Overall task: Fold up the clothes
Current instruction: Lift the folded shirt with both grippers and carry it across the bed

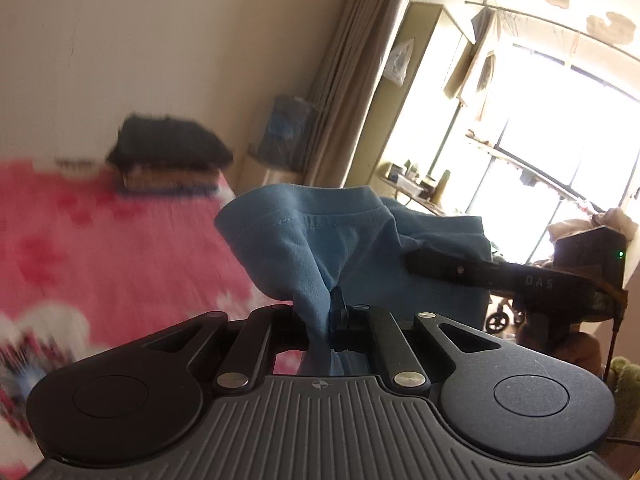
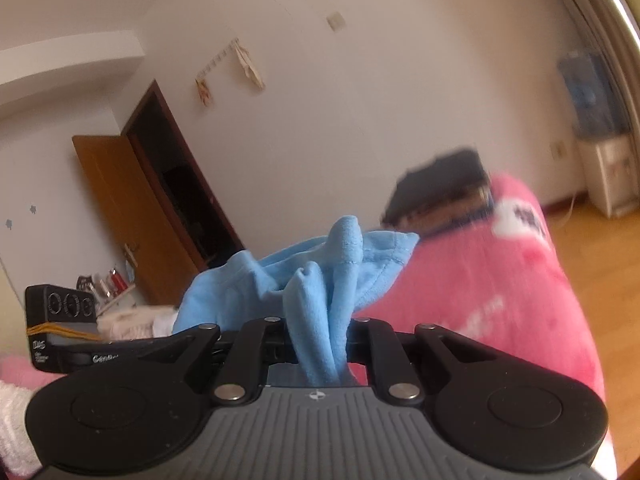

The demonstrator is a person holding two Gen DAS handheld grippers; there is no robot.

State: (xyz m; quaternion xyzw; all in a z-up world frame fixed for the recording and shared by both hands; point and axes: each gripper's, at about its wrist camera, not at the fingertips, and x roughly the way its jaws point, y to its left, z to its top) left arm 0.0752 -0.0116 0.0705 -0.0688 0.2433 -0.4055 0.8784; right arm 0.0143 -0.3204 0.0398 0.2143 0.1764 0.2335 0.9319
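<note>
As the left wrist view looks along its tool, the left gripper (image 1: 326, 312) has its jaws closed on a bunched fold of one blue garment (image 1: 320, 236). The cloth is pinched between the jaws, rises above them with a stitched hem across the top, and a strip hangs down through the gap below. The other tool, the right gripper (image 1: 436, 266), reaches in from the right, its tip against the same blue cloth. Behind lies one bed with a pink flowered blanket (image 1: 120, 240), blurred. One stack of folded dark clothes (image 1: 168, 152) sits at the bed's far end. One bright window (image 1: 560, 120) fills the right side.

In the right wrist view, the right gripper (image 2: 320, 328) also has its jaws closed on the blue garment (image 2: 312, 280), which is crumpled into several upright folds between and above them, with an end hanging below. The body of the left gripper (image 2: 60, 320) shows at the left edge. The pink blanket (image 2: 480, 280) lies to the right, the dark stack (image 2: 440, 188) beyond it. One brown door (image 2: 120, 208) stands open at the left.
</note>
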